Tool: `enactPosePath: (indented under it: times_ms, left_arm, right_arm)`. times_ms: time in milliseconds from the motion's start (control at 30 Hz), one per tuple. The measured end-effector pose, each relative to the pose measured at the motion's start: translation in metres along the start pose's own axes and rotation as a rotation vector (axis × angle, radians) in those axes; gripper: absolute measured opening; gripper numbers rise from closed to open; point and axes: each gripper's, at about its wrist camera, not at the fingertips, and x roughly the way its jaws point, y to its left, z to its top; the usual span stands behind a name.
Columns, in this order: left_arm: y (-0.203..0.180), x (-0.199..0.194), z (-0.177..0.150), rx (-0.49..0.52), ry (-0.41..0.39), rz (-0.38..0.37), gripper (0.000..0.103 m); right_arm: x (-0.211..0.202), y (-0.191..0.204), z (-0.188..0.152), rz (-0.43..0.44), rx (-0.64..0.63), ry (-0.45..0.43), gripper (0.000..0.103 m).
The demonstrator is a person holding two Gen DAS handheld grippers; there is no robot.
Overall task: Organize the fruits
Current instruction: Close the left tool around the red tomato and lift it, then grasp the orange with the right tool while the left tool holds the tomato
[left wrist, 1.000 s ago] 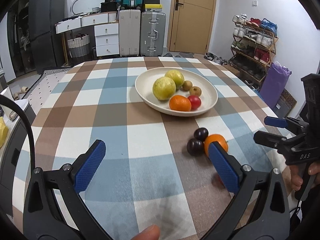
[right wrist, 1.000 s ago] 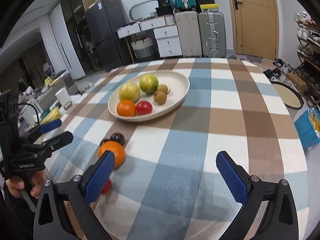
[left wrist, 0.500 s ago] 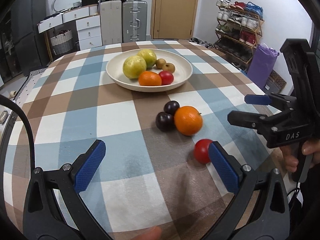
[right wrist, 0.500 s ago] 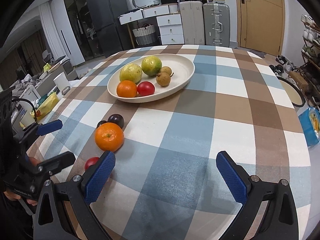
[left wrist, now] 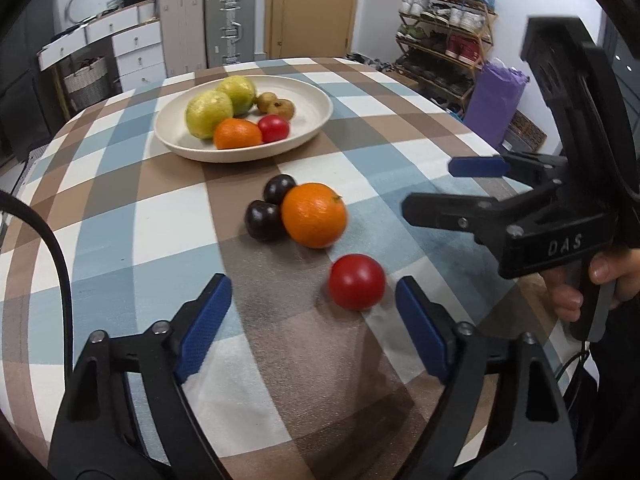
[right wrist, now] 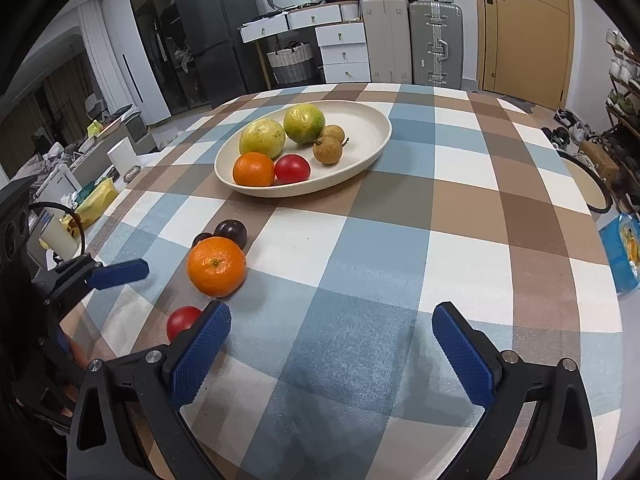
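- The left gripper (left wrist: 314,306) is closing with nothing pressed between its blue pads; the red tomato (left wrist: 357,287) lies just ahead, toward the right pad, likely the next pick.
- The right gripper (right wrist: 330,344) hangs open and empty.
- The orange (left wrist: 314,215) touches two dark plums (left wrist: 265,219); the plate (left wrist: 316,96) of fruit sits farther off.
- A checked tablecloth (right wrist: 400,248) covers the table; suitcases (right wrist: 412,40) stand by the far wall.
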Motion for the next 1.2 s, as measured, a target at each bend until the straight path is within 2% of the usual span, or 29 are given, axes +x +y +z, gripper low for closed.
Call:
enactPosePath:
  times_ms: [167,367,433,733,1000,1200]
  left_arm:
    - [-0.013,0.006,0.0,0.057,0.028,-0.021,0.062]
    - [-0.017,0.011,0.0,0.054,0.04,-0.061,0.04]
    - [-0.019,0.009,0.0,0.06,0.036,-0.073,0.029]
    - [-0.011,-0.001,0.001,0.046,-0.011,-0.087,0.029]
    - [0.019,-0.02,0.004,-0.022,-0.069,-0.039,0.029]
    - [0.042,-0.031,0.007,-0.08,-0.113,-0.008,0.029]
  right_arm:
    - [0.0,0.0,0.0,0.001,-0.001,-0.001,0.103]
    - [0.0,-0.001,0.0,0.008,0.007,-0.001,0.103]
    - [0.0,-0.002,0.0,0.013,0.014,-0.001,0.103]
    - [0.001,-0.003,-0.001,0.008,0.016,0.001,0.103]
    - [0.003,0.002,-0.002,0.024,0.009,0.008,0.103]
    - [0.006,0.012,-0.003,0.071,-0.008,0.022,0.103]
